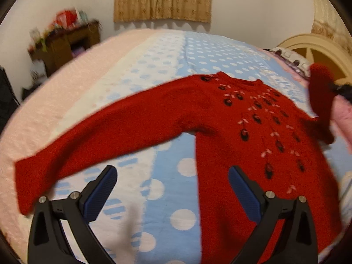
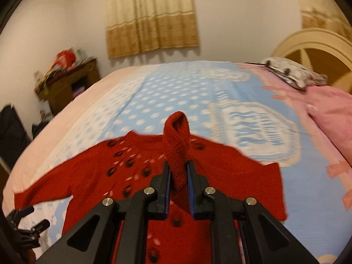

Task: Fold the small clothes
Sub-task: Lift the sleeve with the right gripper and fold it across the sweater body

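A red knitted sweater (image 1: 231,121) with dark embroidered flowers lies face up on the blue polka-dot blanket (image 1: 167,66). One sleeve (image 1: 88,140) stretches flat to the left. My left gripper (image 1: 173,182) hovers open over the blanket beside the sweater's body, nothing between its fingers. My right gripper (image 2: 178,173) is shut on the other sleeve's cuff (image 2: 176,136), which loops up above the sweater's chest (image 2: 231,167). In the left wrist view that lifted sleeve (image 1: 319,92) rises at the right edge, with the right gripper (image 1: 340,88) only a dark blur. The left gripper (image 2: 26,224) shows at the lower left of the right wrist view.
Pink clothes (image 2: 330,110) and a patterned garment (image 2: 290,72) lie near the cream headboard (image 2: 308,41) on the right. A cluttered wooden cabinet (image 1: 66,41) stands by the far left wall. A pink cover (image 1: 55,101) borders the blanket on the left.
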A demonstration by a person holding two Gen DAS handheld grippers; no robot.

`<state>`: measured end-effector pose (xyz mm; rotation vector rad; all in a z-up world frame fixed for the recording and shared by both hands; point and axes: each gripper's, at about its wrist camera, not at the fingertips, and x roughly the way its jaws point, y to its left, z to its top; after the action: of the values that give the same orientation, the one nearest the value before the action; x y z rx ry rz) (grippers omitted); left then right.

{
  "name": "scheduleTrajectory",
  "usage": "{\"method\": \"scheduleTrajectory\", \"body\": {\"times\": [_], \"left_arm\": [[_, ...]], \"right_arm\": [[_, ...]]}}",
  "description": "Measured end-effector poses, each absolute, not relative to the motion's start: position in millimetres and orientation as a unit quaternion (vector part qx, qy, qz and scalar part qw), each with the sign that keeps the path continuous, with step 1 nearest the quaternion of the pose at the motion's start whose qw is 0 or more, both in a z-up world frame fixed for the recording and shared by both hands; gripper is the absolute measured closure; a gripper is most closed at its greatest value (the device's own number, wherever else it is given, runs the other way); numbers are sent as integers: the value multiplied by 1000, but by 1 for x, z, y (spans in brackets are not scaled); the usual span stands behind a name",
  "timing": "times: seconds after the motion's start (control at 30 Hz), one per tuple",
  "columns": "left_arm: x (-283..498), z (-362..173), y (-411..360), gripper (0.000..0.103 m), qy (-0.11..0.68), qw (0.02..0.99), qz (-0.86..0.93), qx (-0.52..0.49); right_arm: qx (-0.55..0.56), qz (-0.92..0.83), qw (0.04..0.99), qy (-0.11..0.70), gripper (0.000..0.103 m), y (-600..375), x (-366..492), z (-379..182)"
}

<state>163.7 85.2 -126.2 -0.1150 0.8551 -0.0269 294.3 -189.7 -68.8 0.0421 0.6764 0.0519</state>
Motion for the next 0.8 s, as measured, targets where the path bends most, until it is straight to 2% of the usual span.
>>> {"method": "scheduleTrajectory", "body": {"times": [0.1, 0.3, 0.37, 0.4, 0.43, 0.53, 0.8], "left_arm": [[166, -129, 95, 4, 420, 903, -23, -84], [168, -126, 90, 4, 418, 906, -23, -67], [171, -125, 83, 5, 420, 905, -32, -59], [174, -124, 81, 7, 420, 905, -38, -54], [177, -124, 76, 12, 421, 905, -43, -43], [186, -124, 60, 18, 431, 900, -63, -22], [210, -113, -2, 20, 429, 893, -138, 12]], "right_arm": [[-3, 43, 939, 341, 90, -157, 298, -93], [-15, 96, 917, 388, 87, -123, 304, -146], [7, 113, 903, 415, 67, -126, 305, -160], [18, 119, 899, 421, 42, -130, 304, -163], [24, 121, 898, 423, 34, -133, 301, -163], [16, 117, 900, 419, 34, -150, 284, -156], [15, 71, 915, 396, 34, -217, 225, -138]]}}
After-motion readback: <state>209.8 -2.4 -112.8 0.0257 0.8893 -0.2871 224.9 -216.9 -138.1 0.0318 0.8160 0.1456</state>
